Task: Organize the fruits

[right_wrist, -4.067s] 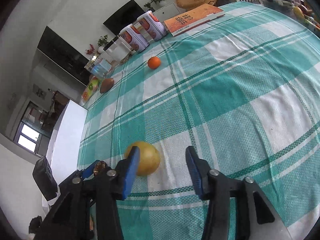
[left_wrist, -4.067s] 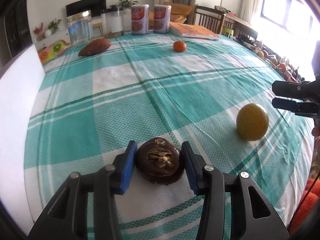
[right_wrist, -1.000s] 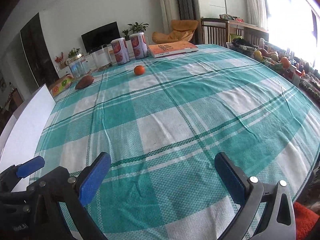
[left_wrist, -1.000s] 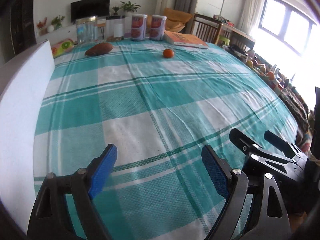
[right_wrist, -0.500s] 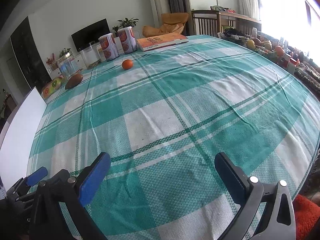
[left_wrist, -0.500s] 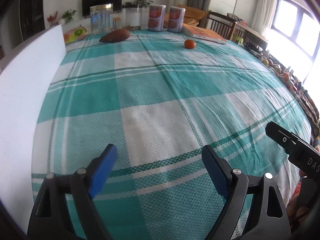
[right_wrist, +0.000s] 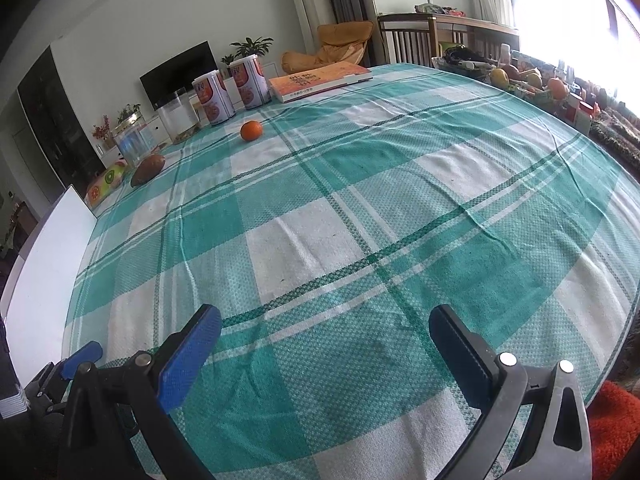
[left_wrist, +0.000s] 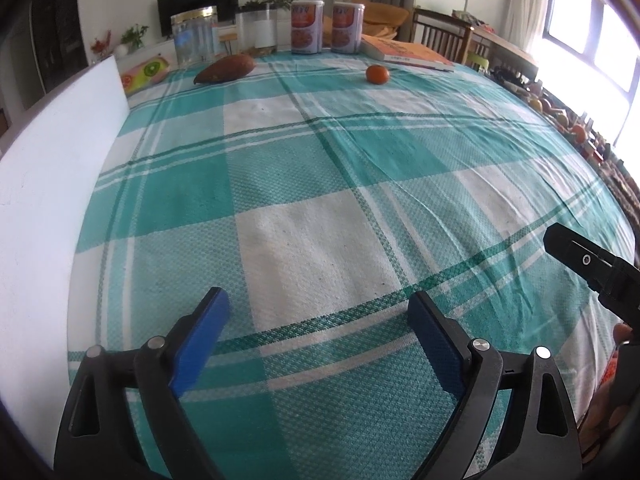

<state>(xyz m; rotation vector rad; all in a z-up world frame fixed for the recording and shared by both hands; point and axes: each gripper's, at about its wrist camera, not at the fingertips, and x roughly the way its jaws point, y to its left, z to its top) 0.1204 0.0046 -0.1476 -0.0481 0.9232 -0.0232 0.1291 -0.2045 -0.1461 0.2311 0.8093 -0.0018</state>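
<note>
Mangosteen and yellow fruit gone from both views, left gripper (left_wrist: 316, 332) jaws just widening on nothing, right gripper (right_wrist: 324, 344) spread empty; orange (left_wrist: 377, 74) at 12 o'clock likely next.

On the table's (left_wrist: 320, 184) far side, the sweet potato (left_wrist: 225, 69) lies left of the tangerine (left_wrist: 377, 74), cans (left_wrist: 307, 27) behind.

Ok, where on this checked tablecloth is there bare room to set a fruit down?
The whole near and middle tablecloth is bare, from the white board rightward. Crowded only at the far edge: sweet potato, orange, two cans, jars, book.
</note>
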